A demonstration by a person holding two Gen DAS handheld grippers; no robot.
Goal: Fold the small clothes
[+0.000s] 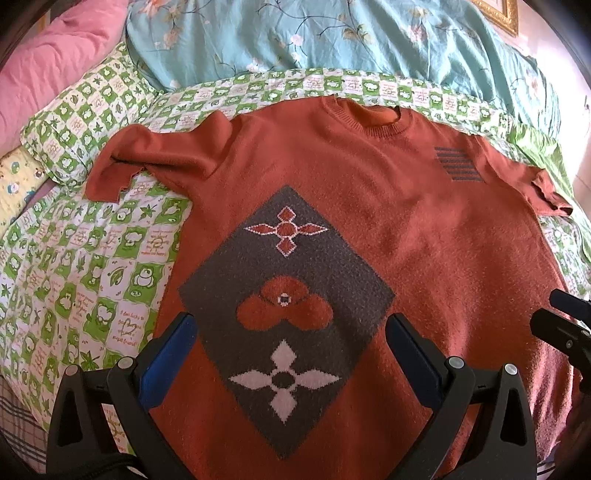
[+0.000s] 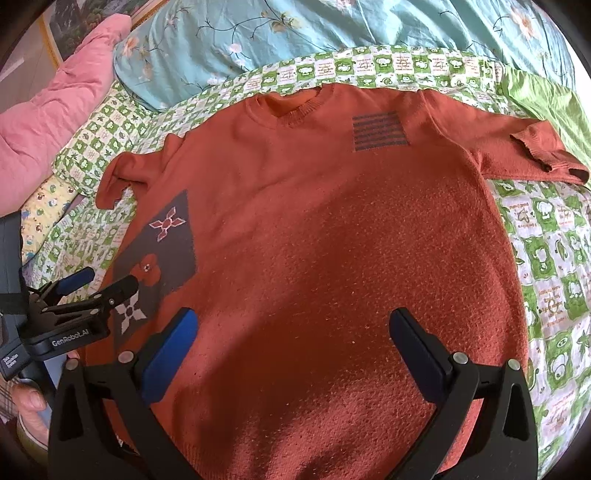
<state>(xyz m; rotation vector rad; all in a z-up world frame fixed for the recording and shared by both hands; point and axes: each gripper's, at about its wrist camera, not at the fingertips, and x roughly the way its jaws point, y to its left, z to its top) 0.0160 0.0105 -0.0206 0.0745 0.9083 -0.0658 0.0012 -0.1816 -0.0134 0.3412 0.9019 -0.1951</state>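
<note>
A rust-orange short-sleeved knit sweater (image 1: 424, 229) lies spread flat, front up, on the bed; it also shows in the right wrist view (image 2: 332, 240). It has a grey diamond with flower motifs (image 1: 284, 306) and a striped grey patch (image 1: 460, 164) on the chest. Both sleeves lie out to the sides. My left gripper (image 1: 291, 328) is open and empty above the diamond near the hem; it also shows in the right wrist view (image 2: 98, 282). My right gripper (image 2: 291, 328) is open and empty above the sweater's lower right half.
The sweater rests on a green-and-white checked quilt (image 1: 74, 273). A teal floral duvet (image 1: 295, 33) is bunched behind the collar, a pink blanket (image 1: 48, 62) at far left. A gold picture frame (image 1: 502, 13) is at the top right.
</note>
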